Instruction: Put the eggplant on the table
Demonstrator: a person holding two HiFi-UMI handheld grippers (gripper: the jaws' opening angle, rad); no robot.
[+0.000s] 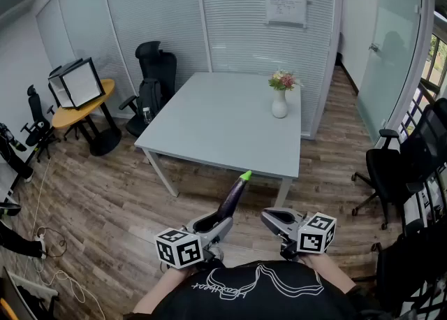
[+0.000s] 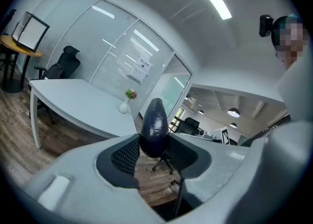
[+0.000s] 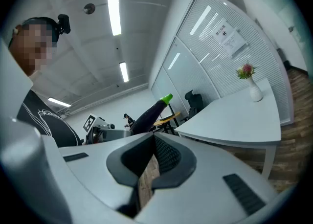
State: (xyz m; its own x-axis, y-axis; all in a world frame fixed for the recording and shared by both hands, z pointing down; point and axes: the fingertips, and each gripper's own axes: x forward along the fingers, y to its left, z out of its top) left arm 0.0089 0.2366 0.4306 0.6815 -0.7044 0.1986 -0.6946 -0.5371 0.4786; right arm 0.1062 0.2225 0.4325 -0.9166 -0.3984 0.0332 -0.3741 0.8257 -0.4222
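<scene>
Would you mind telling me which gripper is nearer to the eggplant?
Left. The left gripper is shut on the eggplant at its blunt end; the right gripper is empty, beside it and apart.

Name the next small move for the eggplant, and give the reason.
Probably carry the left gripper forward toward the table: its jaws clamp the eggplant, which is over the floor, short of the table's near edge.
</scene>
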